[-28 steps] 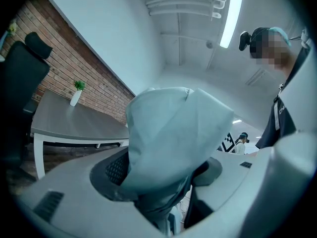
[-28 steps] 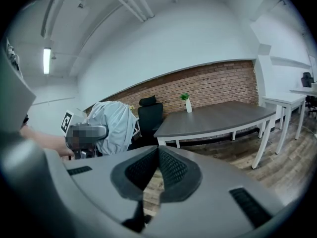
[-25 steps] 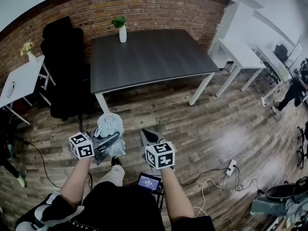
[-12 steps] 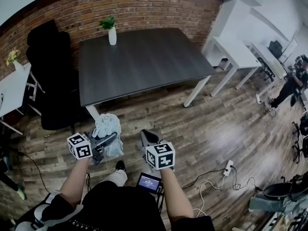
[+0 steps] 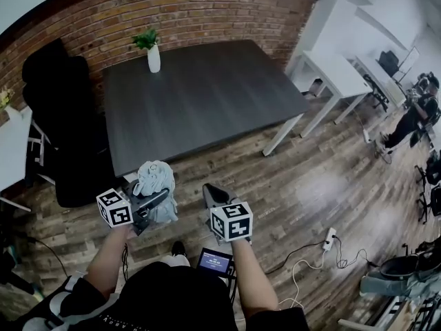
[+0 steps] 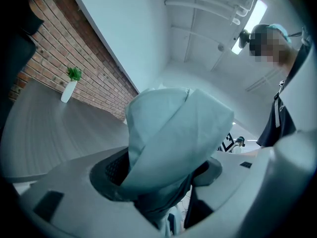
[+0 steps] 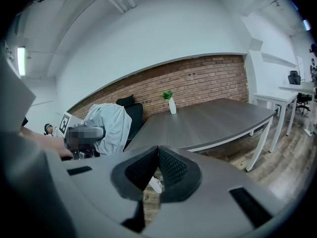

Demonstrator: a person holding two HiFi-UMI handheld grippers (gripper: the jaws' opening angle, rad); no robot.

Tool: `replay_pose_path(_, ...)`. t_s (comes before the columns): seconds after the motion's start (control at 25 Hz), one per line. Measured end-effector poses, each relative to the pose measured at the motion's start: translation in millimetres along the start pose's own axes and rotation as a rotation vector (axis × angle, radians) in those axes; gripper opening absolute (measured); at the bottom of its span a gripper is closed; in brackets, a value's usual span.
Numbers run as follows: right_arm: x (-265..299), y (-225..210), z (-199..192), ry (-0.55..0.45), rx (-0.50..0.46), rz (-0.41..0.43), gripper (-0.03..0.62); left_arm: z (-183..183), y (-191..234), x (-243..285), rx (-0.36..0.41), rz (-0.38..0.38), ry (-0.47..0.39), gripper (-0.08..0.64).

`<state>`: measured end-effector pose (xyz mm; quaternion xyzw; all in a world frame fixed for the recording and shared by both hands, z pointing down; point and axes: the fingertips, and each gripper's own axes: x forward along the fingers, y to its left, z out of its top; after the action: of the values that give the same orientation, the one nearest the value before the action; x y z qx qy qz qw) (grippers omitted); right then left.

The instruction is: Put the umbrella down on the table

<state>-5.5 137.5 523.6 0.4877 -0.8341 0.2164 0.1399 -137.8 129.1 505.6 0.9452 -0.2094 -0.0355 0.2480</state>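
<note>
Left gripper (image 5: pixel 153 202) fingers pinch umbrella (image 5: pixel 156 183); right gripper (image 5: pixel 215 197) fingers pressed together, empty. Risk: soft canopy may slip from grip before reaching surface (image 5: pixel 207 95) at 12 o'clock.

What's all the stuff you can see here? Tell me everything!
table: one, dark grey, middle
plant: one, green, in a white vase on table's far left corner
chair: one at least, black, left of table
desks: several, white, both sides
wall: one, red brick, behind table
power strip: one, white, on floor at right
person: one, dark clothes, far right
umbrella: one, pale grey, folded, in left gripper
left gripper: one, grey, shut on umbrella
right gripper: one, grey, shut, empty
</note>
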Motion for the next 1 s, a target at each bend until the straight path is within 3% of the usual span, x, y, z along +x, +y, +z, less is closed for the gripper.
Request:
replay_pose_path(0.64,62.9,-34.6,24.7,0.032,0.014,0.013,0.008,32.7,60.5,35.8,-0.061,-0.003,-0.036,0.287)
replay_pose_path(1.0,106.4,-102.7,69.4,0.009,0.017,0.052,0.008,62.4,105.9,102.9,-0.050,0.026,-0.037,0.287)
